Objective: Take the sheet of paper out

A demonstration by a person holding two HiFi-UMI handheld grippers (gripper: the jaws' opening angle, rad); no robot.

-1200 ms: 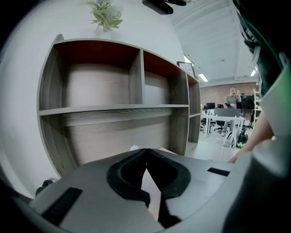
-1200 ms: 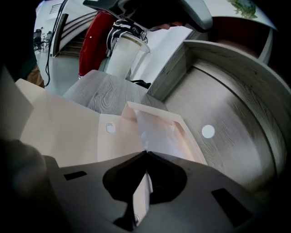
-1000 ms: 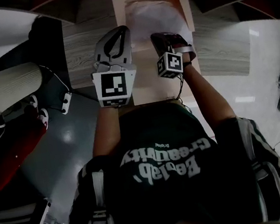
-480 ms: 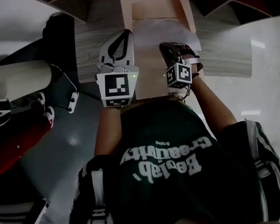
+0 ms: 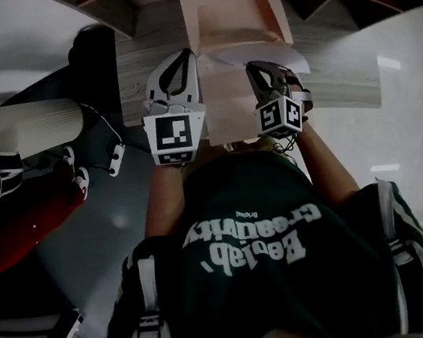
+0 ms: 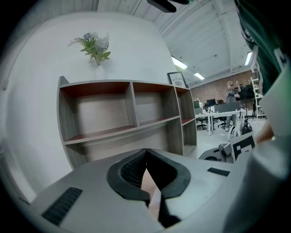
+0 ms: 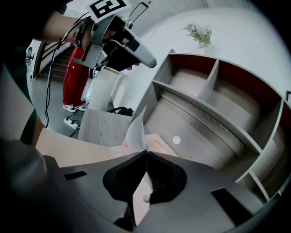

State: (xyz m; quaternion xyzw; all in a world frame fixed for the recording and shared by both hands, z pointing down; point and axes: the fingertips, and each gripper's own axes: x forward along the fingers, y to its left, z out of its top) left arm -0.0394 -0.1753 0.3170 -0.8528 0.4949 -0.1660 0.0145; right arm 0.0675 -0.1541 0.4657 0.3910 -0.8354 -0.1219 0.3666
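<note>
Paper sheet (image 7: pixel 135 132) sticks up pinched in the shut right tool (image 7: pixel 146 152); left tool (image 6: pixel 145 150) clamps the envelope (image 5: pixel 230 109).

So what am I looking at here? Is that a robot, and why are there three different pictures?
It's not a robot. A person holds a two-jaw gripper in each hand. The head view comes from a camera on the person's head, looking steeply down onto a wooden table with a tan envelope on it. The other two pictures come from cameras that ride on the grippers, each looking along its own jaws, with the shelves behind the table as background. The left gripper is shut on the envelope. The right gripper is shut on a white sheet, which sticks up past its tips. The cubes with black-and-white squares are parts of the grippers.
</note>
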